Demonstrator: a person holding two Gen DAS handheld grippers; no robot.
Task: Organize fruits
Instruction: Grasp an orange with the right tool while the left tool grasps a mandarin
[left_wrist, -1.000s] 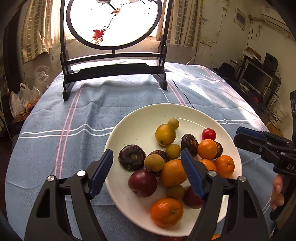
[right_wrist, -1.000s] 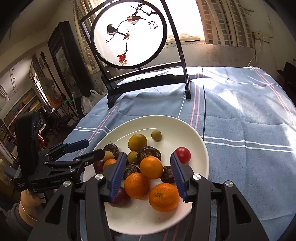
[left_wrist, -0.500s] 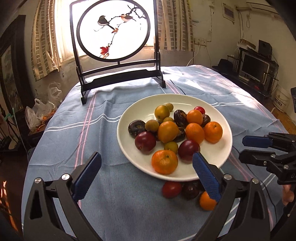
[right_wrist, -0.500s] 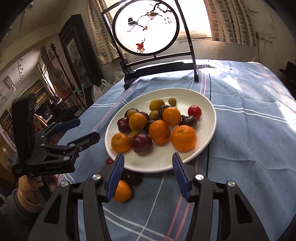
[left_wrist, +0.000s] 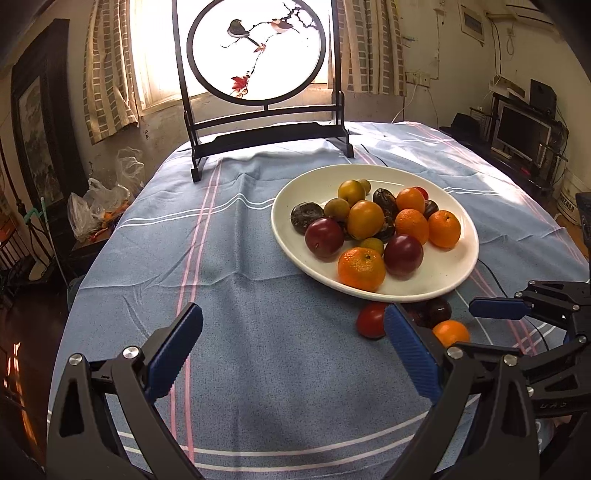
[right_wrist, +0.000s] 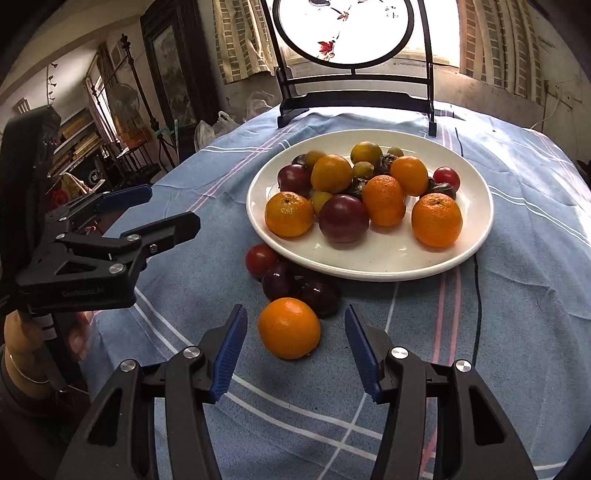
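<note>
A white plate (left_wrist: 458, 273) (right_wrist: 476, 206) holds several oranges, plums, yellow fruits and dark fruits on the blue tablecloth. Loose fruit lies on the cloth by the plate's near rim: an orange (right_wrist: 289, 328) (left_wrist: 451, 332), a red tomato (right_wrist: 261, 259) (left_wrist: 371, 319) and dark plums (right_wrist: 318, 296) (left_wrist: 437, 310). My right gripper (right_wrist: 295, 347) is open and empty, its blue pads on either side of the loose orange, apart from it. My left gripper (left_wrist: 291, 354) is open and empty above bare cloth, left of the loose fruit.
A black-framed round screen with painted birds (left_wrist: 258, 51) stands at the table's far edge. Plastic bags (left_wrist: 99, 206) and furniture lie off the left side. A monitor on a shelf (left_wrist: 521, 133) is at the right.
Both grippers have drawn back from over the plate toward the near table edge. The loose fruit beside the plate has come into view, and the right gripper now flanks the loose orange.
</note>
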